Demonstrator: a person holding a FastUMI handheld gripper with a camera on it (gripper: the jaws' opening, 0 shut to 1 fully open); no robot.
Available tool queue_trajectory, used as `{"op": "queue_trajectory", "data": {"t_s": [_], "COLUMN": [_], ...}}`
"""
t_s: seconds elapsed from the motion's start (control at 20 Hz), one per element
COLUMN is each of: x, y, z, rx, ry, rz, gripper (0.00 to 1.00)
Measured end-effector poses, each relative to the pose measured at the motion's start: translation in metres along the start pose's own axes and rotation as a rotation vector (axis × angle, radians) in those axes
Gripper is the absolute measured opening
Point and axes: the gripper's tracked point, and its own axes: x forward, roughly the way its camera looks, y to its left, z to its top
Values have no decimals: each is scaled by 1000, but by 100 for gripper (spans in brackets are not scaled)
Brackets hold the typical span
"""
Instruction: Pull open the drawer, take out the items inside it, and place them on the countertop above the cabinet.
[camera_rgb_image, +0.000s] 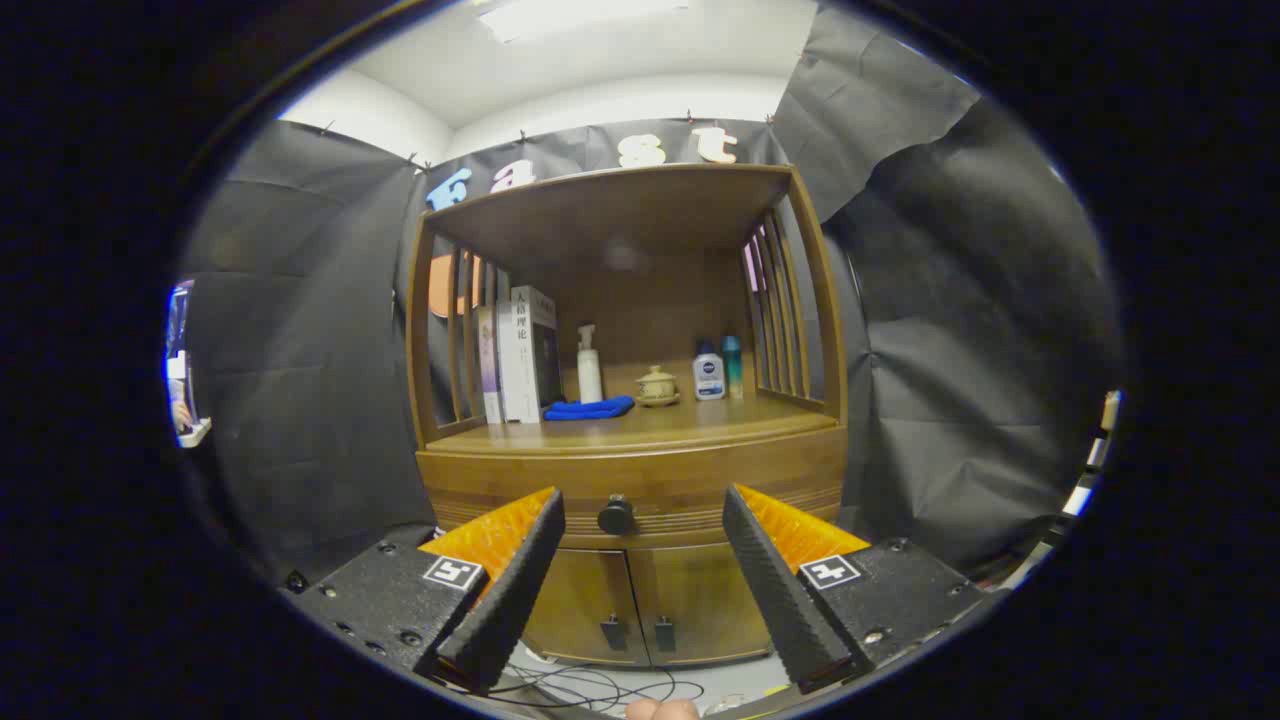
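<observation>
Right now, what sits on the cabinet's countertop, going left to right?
Books → blue cloth → white pump bottle → small lidded pot → white bottle → teal bottle. The tool is open, with the drawer knob beyond its fingers.

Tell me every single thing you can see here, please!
cabinet: one, brown wood, ahead of the fingers
drawer knob: one, dark, on the shut drawer, between the fingers and beyond them
lower doors: two, brown, under the drawer
books: a few, pale, upright at the countertop's left
cloth: one, blue, beside the books
pump bottle: one, white, behind the cloth
lidded pot: one, tan, mid-countertop
bottles: two, white and teal, right of the pot
cables: several, dark, on the floor
gripper: one, fingers open, holding nothing
</observation>
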Motion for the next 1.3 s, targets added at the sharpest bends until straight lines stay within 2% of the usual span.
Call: {"op": "queue_trajectory", "data": {"t_s": [0.95, 1.3], "x": [7, 44], "y": [3, 17], "z": [-17, -26], "rx": [-4, -57], "ry": [29, 35], "rz": [-10, 24], "gripper": [100, 100]}}
